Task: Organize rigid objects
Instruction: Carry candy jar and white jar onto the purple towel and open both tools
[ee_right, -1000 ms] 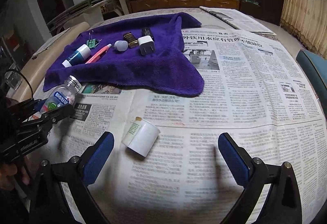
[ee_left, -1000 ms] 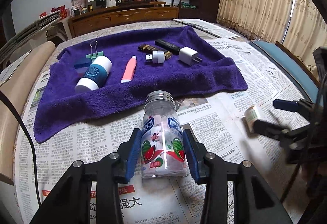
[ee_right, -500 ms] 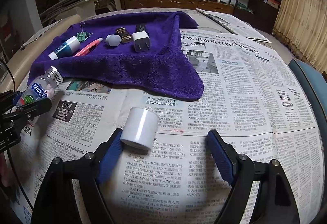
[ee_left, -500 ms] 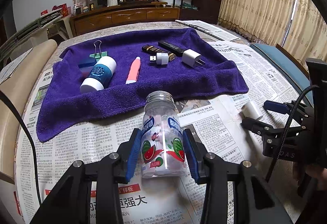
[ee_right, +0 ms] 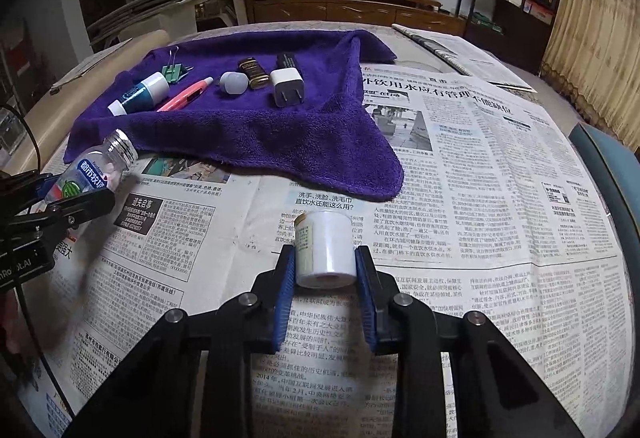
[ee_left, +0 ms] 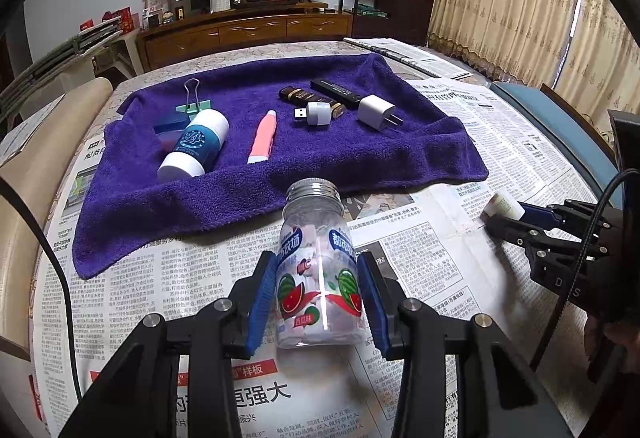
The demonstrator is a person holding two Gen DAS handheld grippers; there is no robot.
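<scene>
A clear candy bottle (ee_left: 318, 278) with a watermelon label and silver cap lies tilted over the newspaper, and my left gripper (ee_left: 318, 262) is shut on its sides. In the right wrist view, a small white bottle (ee_right: 326, 246) lies on its side. The jaws of my right gripper (ee_right: 325, 254) are closing on it, and the blue pads touch both its sides. The left wrist view shows that same white bottle (ee_left: 505, 205) at the right edge. A purple towel (ee_left: 280, 174) lies behind both.
On the towel lie a blue-and-white bottle (ee_left: 195, 148), a pink pen-like tool (ee_left: 263, 137), a white USB plug (ee_left: 316, 113), a white charger (ee_left: 375, 113), a binder clip (ee_left: 193, 98) and two dark sticks. Newspaper (ee_right: 480, 178) covers the table.
My right gripper came forward around the white bottle and its jaws drew in from wide apart to touch it. The left gripper kept still with the candy bottle.
</scene>
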